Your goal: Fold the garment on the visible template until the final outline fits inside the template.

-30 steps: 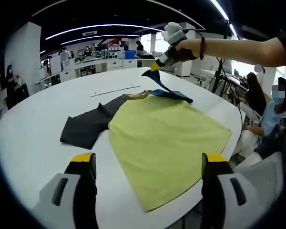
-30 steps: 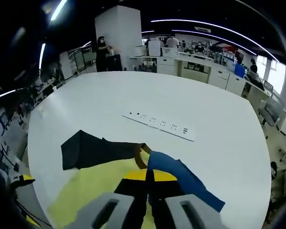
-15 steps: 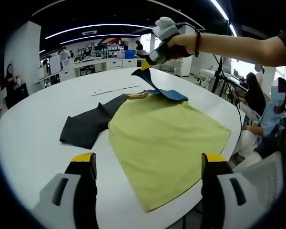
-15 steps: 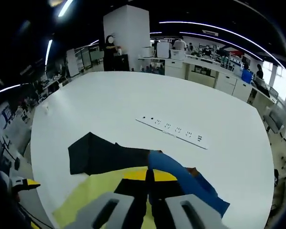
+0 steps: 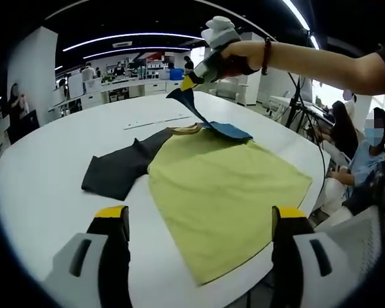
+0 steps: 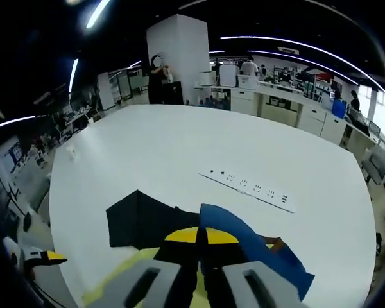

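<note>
Nearest in the left gripper view, the left gripper (image 5: 196,221) hung low over the near edge of the white table (image 5: 45,167) with its jaws spread wide and nothing between them, apparently waiting its turn. Just beyond its tips lay the garment (image 5: 224,192), a shirt spread flat with its yellow-green body toward the camera and its hem near the table's edge. The dark sleeve (image 5: 115,173) lay flat and stretched out to the left, not yet folded. No template outline could be made out under or around the cloth.

Farther back, the blue sleeve (image 5: 221,127) was lifted off the table, its base near the collar resting on the cloth and its tip pulled up to a point. The right gripper (image 5: 191,81) had its jaws closed on that tip; in the right gripper view the gripper (image 6: 199,239) showed the blue sleeve (image 6: 244,247) pinched between the yellow pads, draping down and away. It was likely held high so the sleeve could be carried over the body and laid inward.

The person's hand (image 5: 228,54) gripped the tool from above, the forearm reaching in level from the right with a dark band at the wrist, the gripper angled down and toward the left.

Beyond the shirt a white power strip (image 6: 247,190) lay well apart on the bare table.
</note>
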`<state>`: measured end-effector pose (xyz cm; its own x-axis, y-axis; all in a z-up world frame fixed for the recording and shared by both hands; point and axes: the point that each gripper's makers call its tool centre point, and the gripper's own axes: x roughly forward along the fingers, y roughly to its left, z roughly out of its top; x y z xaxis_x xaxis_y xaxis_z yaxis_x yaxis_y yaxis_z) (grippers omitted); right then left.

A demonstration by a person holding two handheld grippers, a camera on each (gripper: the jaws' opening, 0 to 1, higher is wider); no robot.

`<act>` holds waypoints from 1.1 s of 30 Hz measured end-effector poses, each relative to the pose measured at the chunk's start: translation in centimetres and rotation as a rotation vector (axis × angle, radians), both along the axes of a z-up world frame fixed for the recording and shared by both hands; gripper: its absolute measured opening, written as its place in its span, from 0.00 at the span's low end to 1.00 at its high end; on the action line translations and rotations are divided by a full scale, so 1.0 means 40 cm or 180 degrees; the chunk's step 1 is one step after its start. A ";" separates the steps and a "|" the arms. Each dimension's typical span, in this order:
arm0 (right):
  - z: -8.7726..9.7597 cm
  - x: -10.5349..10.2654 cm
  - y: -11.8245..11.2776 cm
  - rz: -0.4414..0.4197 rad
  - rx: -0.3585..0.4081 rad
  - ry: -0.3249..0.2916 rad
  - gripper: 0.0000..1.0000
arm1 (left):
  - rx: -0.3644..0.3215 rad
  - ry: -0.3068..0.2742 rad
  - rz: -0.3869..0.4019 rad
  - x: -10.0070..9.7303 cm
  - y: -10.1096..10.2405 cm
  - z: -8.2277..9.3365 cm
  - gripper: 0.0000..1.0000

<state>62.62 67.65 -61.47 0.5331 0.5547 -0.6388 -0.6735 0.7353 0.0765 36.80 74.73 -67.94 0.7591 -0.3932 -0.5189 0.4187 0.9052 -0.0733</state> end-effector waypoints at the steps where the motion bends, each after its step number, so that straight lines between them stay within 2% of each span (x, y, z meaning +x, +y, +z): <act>1: 0.001 -0.003 0.006 0.0010 0.0011 -0.0001 0.00 | 0.0007 0.0001 0.0014 0.000 0.002 -0.001 0.91; 7: -0.017 -0.038 0.049 0.0147 -0.0006 -0.0013 0.00 | -0.0002 -0.0008 0.0050 -0.002 0.010 -0.004 0.91; 17: -0.092 -0.085 0.094 0.0305 -0.0109 -0.0007 0.00 | -0.0010 0.0003 0.0092 -0.005 0.019 -0.012 0.92; 23: -0.123 -0.105 0.115 0.0323 -0.0071 0.0047 0.00 | -0.0013 0.0023 0.0108 -0.007 0.024 -0.016 0.92; 30: -0.151 -0.166 0.151 0.0588 -0.0110 0.0007 0.00 | -0.0018 0.0040 0.0144 -0.006 0.036 -0.021 0.92; 33: -0.164 -0.188 0.165 0.0772 -0.0155 -0.0087 0.00 | -0.0031 0.0039 0.0151 -0.004 0.036 -0.020 0.92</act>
